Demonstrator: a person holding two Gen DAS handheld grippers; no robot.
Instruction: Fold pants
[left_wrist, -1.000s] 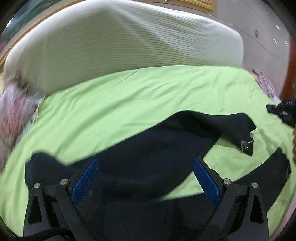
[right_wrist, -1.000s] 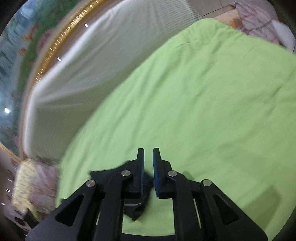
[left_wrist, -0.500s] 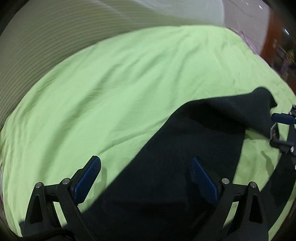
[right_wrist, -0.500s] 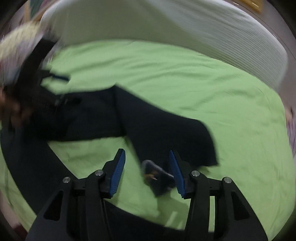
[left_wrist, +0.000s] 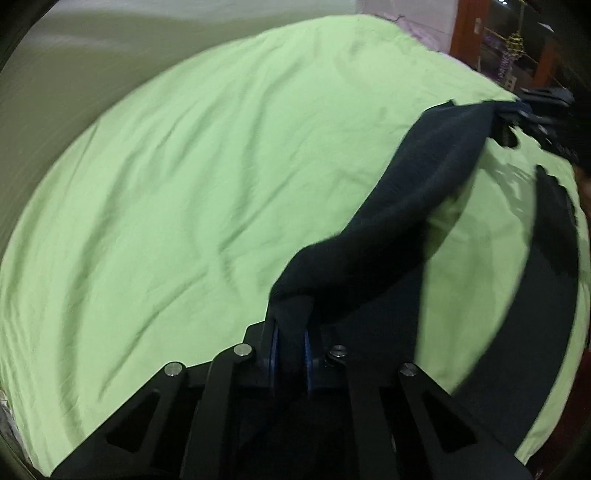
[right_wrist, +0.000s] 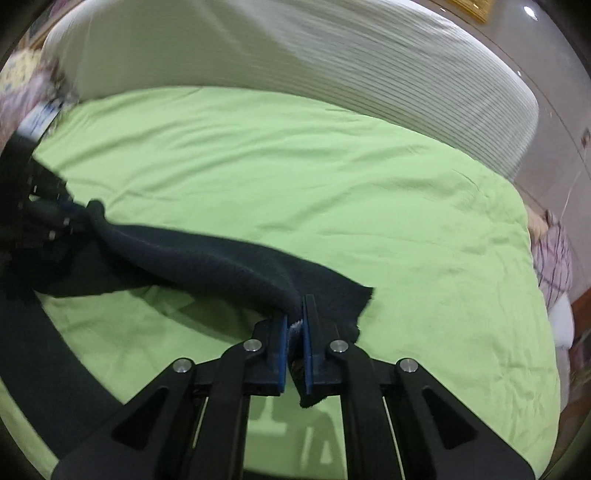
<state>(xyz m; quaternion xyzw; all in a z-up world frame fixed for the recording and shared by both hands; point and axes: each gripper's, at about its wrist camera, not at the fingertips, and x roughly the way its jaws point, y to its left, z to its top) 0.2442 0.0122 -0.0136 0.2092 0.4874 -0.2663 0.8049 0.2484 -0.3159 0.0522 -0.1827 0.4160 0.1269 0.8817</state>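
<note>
Left gripper (left_wrist: 291, 332), low centre of its view, has just clamped its black jaws on a bunched fold of the dark soft-fabric pants (left_wrist: 417, 192), which stretch to the upper right over the lime-green wrinkled bedsheet (left_wrist: 184, 184). Right gripper (right_wrist: 295, 325), just closed, pinches the opposite end at bottom centre.

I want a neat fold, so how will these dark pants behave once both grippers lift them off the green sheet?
Probably floppy: the dark pants sag in a soft band between the left gripper and right gripper. Likely light, as a small pinch holds them. The leg trailing on the green sheet may drag.
</note>
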